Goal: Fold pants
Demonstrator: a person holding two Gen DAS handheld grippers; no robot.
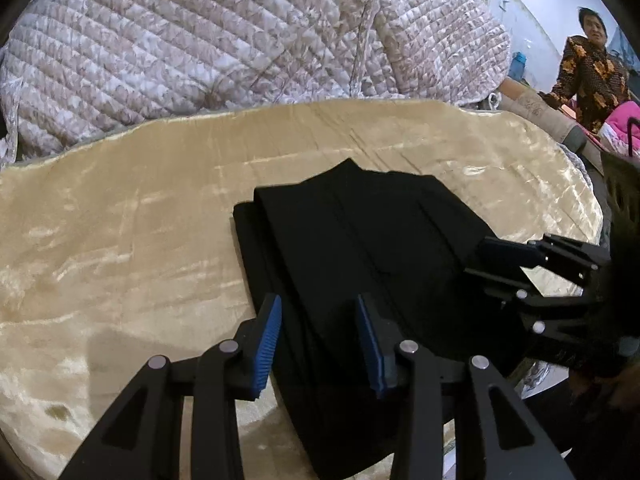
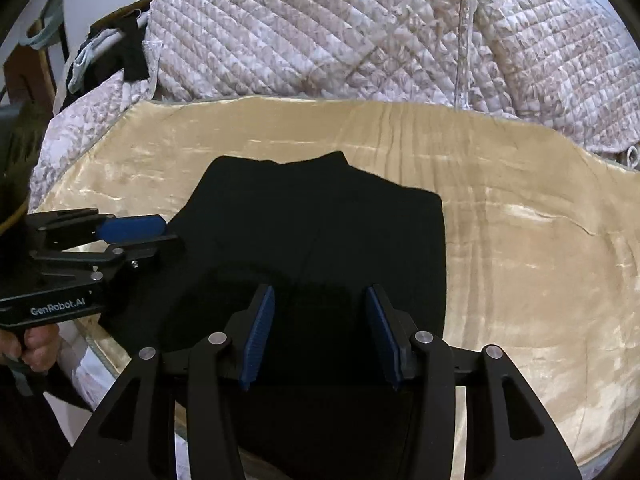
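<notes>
Nearest the lens in each wrist view are blue-padded fingers, and both sets of jaws stand apart with nothing pressed between them. Under the left gripper (image 1: 318, 340) and the right gripper (image 2: 320, 334) lie the black pants (image 1: 360, 248), already doubled into a short thick stack on the cream satin sheet (image 1: 120, 240) of the bed, with the quilted cover (image 1: 200, 40) bunched up behind. To do this step well, each gripper probably wants to come down at its own near corner of the stack and pinch every layer at once, so no inner ply slips; both should then lift and carry evenly so the far edges line up, since the sheet looks slippery and may let the bundle slide. Hard to read: the black cloth swallows seams and layer edges, so the number of folds is unclear. Near edges of the pants are hidden beneath the gripper bodies. At the far right stands a person (image 1: 592, 64), partly cut off
</notes>
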